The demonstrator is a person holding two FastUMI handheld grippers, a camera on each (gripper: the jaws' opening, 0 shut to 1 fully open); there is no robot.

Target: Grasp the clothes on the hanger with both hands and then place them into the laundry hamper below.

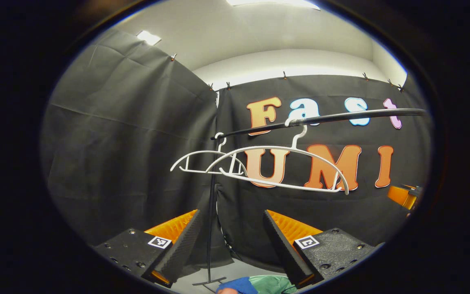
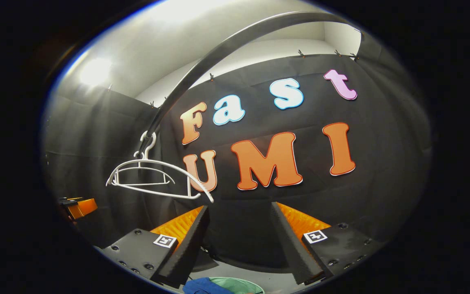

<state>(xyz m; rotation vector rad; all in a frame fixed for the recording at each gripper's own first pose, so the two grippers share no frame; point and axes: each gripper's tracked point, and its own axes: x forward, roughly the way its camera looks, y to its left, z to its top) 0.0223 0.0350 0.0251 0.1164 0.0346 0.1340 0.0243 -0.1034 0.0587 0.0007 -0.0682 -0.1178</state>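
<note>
Two bare white hangers (image 1: 259, 163) hang from the black rail (image 1: 320, 118), their long axes roughly along it. The blue garment (image 1: 237, 286) lies crumpled, with no clear long axis, low at the near edge in the pale green laundry hamper (image 1: 273, 283). Left gripper (image 1: 231, 239) and right gripper (image 2: 240, 237) are both spread, holding nothing.

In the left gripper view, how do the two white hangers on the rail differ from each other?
The nearer hanger looks larger and hangs further along the rail; the farther hanger looks smaller and hangs near the rail's end, by the stand's pole. The nearer hanger partly overlaps the farther one. Both are white, bare of clothes, and hooked over the same rail.
</note>
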